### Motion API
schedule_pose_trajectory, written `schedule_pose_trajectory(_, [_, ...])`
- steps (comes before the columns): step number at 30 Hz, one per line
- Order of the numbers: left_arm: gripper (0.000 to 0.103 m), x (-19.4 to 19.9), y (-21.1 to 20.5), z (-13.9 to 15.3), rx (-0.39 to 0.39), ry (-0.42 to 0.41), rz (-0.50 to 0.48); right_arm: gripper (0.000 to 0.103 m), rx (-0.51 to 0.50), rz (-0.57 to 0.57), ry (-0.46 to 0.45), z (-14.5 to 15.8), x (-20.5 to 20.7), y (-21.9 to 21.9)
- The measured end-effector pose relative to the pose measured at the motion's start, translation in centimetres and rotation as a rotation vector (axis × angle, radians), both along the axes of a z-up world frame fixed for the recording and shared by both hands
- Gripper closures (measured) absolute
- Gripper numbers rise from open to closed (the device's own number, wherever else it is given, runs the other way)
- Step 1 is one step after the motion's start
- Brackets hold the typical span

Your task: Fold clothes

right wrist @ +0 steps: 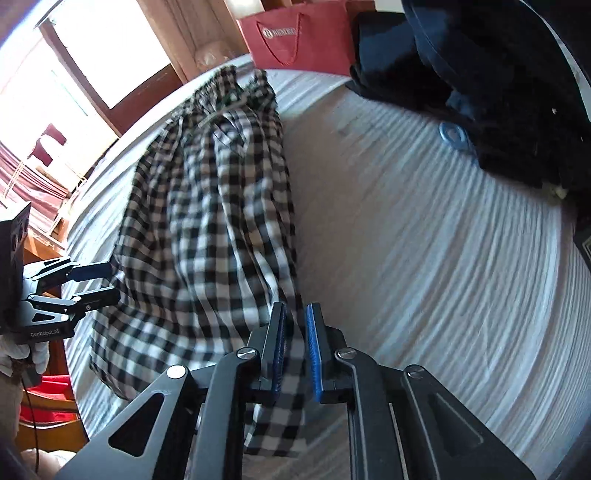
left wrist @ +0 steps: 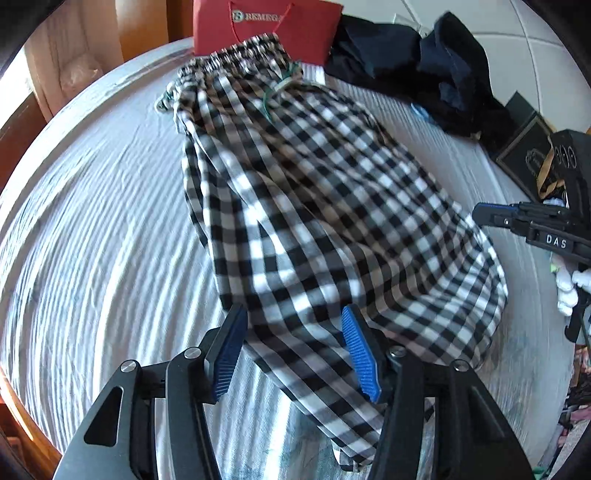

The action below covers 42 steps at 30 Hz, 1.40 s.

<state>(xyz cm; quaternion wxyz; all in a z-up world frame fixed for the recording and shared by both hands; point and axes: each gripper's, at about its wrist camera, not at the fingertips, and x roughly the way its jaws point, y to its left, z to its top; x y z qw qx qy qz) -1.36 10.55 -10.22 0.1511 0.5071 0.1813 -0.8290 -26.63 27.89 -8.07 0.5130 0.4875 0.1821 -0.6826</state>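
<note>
A black-and-white checked garment (left wrist: 332, 206) lies lengthwise on the striped bed sheet (left wrist: 92, 240), its gathered waistband at the far end by a red bag. My left gripper (left wrist: 295, 354) is open over the near hem, and cloth runs between its blue pads (left wrist: 360, 354) without being pinched. It also shows at the cloth's left edge in the right wrist view, where the left gripper (right wrist: 98, 284) has its fingers apart. My right gripper (right wrist: 295, 347) has its pads nearly together on the garment's (right wrist: 221, 229) right edge, and a checked flap hangs below it. From the left wrist, the right gripper (left wrist: 484, 218) touches that edge.
A red paper bag (left wrist: 266, 26) stands at the bed's far end. A heap of dark clothes (left wrist: 424, 70) lies at the far right, with a black box (left wrist: 524, 155) beside it. A wooden bed frame (left wrist: 22, 122) and a window (right wrist: 92, 48) border the left side.
</note>
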Motion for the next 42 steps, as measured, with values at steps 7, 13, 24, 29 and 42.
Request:
schedule_pose_trajectory(7, [0.039, -6.8, -5.8, 1.0, -0.028, 0.086, 0.094, 0.044, -0.153, 0.100, -0.017, 2.2, -0.6, -10.9])
schedule_pose_trajectory(13, [0.087, -9.2, -8.4, -2.9, -0.015, -0.036, 0.121, 0.093, -0.001, 0.139, -0.084, -2.6, -1.8, -15.8])
schedule_pose_trajectory(24, [0.049, -9.8, -11.8, 1.2, -0.032, 0.127, 0.158, 0.100, -0.158, 0.092, -0.076, 1.0, -3.9, -19.1])
schedule_pose_trajectory(29, [0.048, -13.8, -13.2, 0.3, -0.088, 0.125, 0.147, 0.098, -0.216, 0.111, -0.074, 2.2, -4.1, -22.6])
schedule_pose_trajectory(42, [0.043, -15.9, -14.7, -3.5, -0.105, -0.003, 0.148, 0.103, 0.019, 0.031, -0.034, -3.9, -7.0, -24.6])
